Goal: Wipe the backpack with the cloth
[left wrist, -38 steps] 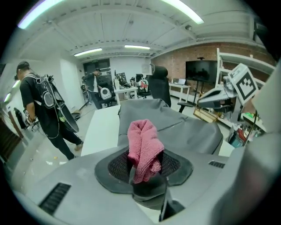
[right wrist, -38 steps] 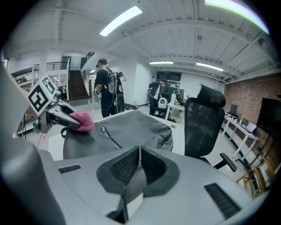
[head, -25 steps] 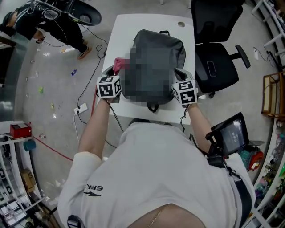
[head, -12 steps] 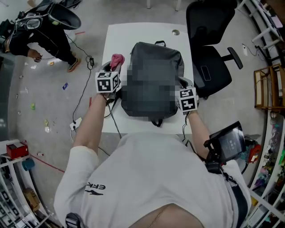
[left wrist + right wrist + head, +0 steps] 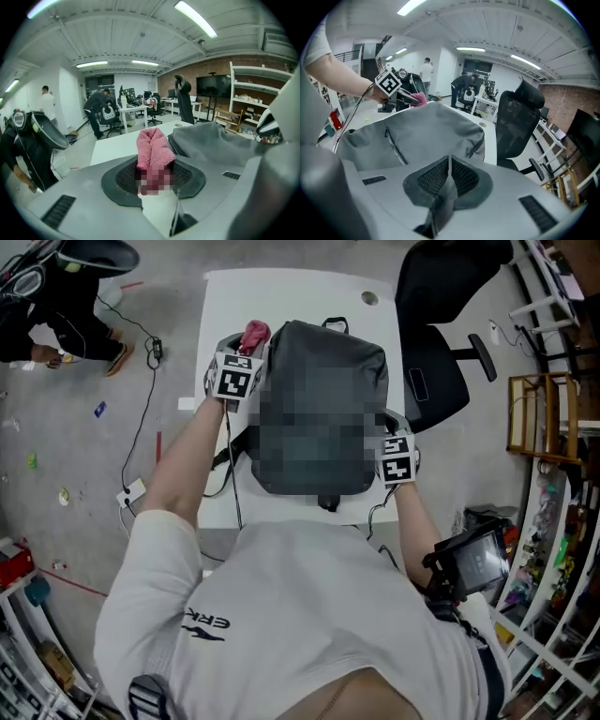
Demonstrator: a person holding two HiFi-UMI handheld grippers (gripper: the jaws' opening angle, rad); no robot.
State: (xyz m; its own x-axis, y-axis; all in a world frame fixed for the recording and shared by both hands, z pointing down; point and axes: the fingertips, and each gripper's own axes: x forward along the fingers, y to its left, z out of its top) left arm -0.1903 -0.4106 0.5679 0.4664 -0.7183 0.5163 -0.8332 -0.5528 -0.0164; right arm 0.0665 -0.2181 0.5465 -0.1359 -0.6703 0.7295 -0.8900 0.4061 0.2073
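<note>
A grey backpack (image 5: 323,362) lies flat on the white table (image 5: 220,306). My left gripper (image 5: 246,348) is at the backpack's far left corner, shut on a pink cloth (image 5: 254,333) that rests against the bag's edge. In the left gripper view the folded cloth (image 5: 153,149) sticks out from between the jaws, with the backpack (image 5: 220,140) just to its right. My right gripper (image 5: 389,423) is at the bag's right side, shut on a flap of the bag's grey fabric (image 5: 446,183). The right gripper view shows the backpack (image 5: 417,131) and the left gripper (image 5: 396,89) beyond it.
A black office chair (image 5: 441,324) stands close to the table's right side. Cables (image 5: 141,381) trail over the floor on the left, where a person (image 5: 56,306) crouches. A small screen (image 5: 478,559) hangs at my right hip. Shelves (image 5: 553,409) line the right wall.
My left gripper has carried the pink cloth away from me along the backpack's left side, up to its far corner. The right gripper has kept its hold at the right side.
</note>
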